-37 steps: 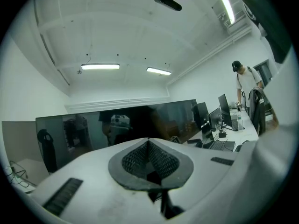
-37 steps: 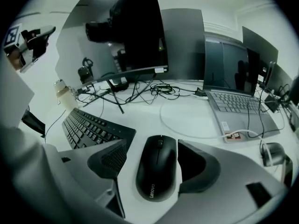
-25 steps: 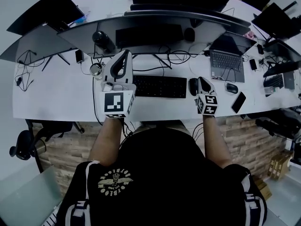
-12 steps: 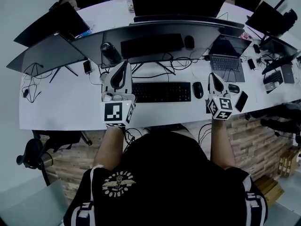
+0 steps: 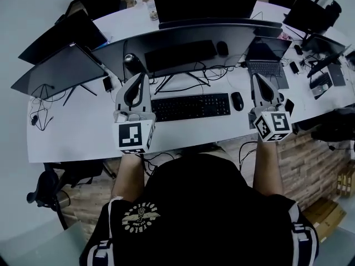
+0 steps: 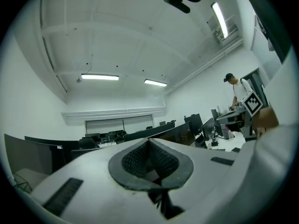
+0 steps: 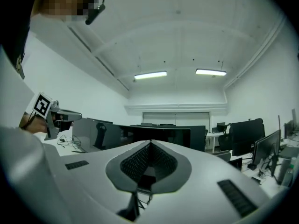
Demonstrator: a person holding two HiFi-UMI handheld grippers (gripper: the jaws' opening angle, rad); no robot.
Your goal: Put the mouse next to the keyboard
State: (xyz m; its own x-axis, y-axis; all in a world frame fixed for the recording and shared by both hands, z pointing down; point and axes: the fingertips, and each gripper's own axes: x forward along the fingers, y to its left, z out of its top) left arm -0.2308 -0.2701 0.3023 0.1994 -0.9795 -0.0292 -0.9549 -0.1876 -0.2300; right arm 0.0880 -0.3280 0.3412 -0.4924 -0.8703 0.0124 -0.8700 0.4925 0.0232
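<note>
Tongs first: left gripper (image 5: 143, 76) and right gripper (image 5: 257, 77) are both shut on nothing, held level over the desk (image 5: 77, 134). Beyond them the mouse (image 5: 237, 100) sits just right of the keyboard (image 5: 191, 106), clear of both. The risk, I'd say, is a careless right-hand dip knocking it away. Only the head view shows it; the 2 gripper views catch just monitors (image 7: 159, 135) and ceiling (image 7: 177, 31).

I see the small black oval mouse (image 5: 237, 101) lying flat on the white desk (image 5: 77, 132) — just right of the flat black rectangular keyboard (image 5: 190, 106), not touching.
</note>
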